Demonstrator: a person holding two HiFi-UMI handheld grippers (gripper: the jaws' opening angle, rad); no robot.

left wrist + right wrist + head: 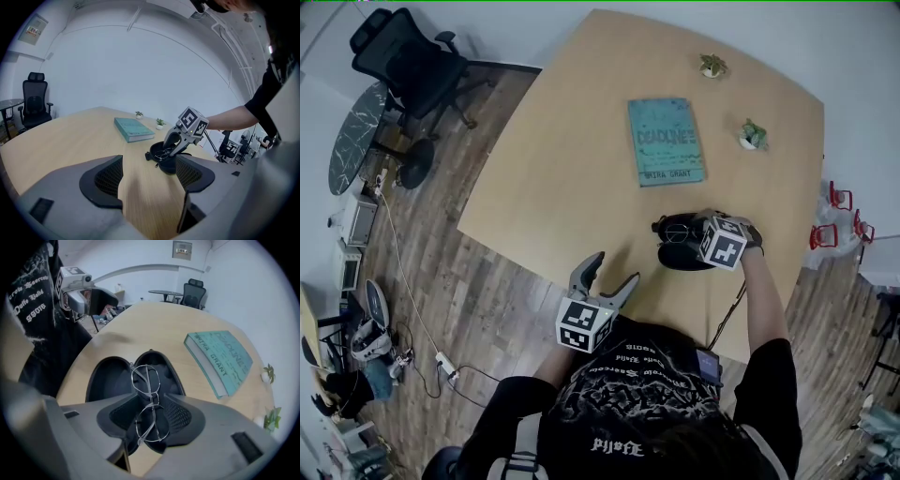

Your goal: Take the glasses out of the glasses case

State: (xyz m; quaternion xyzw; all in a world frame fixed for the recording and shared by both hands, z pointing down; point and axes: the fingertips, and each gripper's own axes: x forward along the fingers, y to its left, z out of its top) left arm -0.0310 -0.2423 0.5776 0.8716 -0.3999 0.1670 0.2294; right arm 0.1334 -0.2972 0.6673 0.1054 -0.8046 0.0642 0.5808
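A black glasses case (675,255) lies open on the wooden table (562,159), near its right front edge. Thin metal-framed glasses (150,401) rest across the case (108,378). My right gripper (150,420) points steeply down into the case, and its two pads sit against the rims of the nearer lens. In the head view its marker cube hides most of the right gripper (689,236). My left gripper (609,278) hovers open and empty at the table's front edge, pointing toward the case (166,164) and glasses (164,151).
A teal book (666,141) lies behind the case. Two small potted plants (712,66) (753,137) stand farther back on the right. A black office chair (408,66) and floor clutter are off the table's left side.
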